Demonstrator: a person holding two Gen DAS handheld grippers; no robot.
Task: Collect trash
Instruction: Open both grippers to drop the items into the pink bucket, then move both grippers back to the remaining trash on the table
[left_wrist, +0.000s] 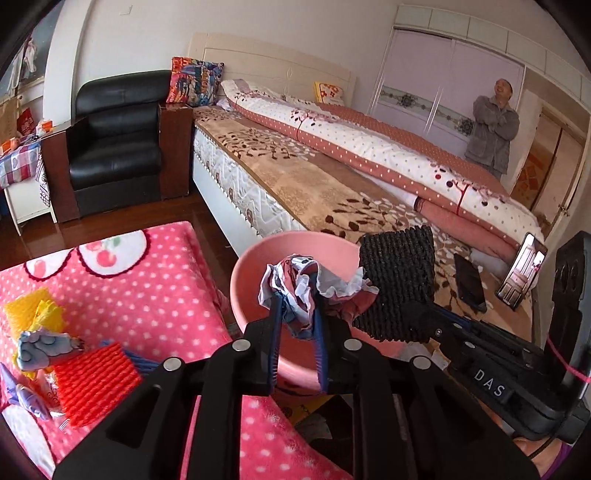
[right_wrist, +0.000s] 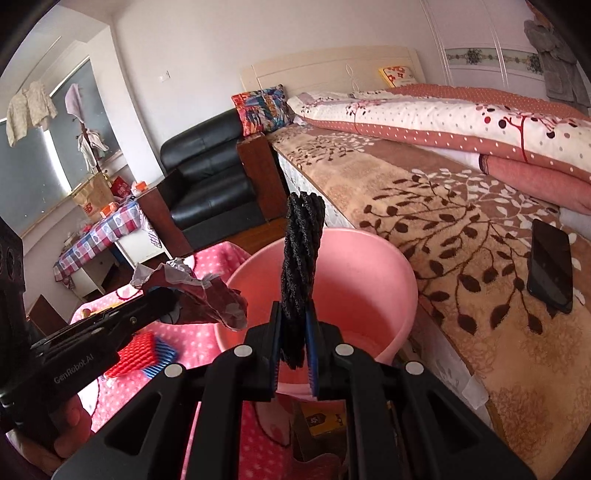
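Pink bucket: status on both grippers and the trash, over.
Left gripper shut on crumpled wrapper, right gripper shut on black foam net. Both over pink bucket. Nothing blocking the drop.

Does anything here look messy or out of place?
Yes. Scraps lie scattered on the pink dotted blanket: a red foam net, yellow paper and crumpled wrappers. A phone lies loose on the bed.
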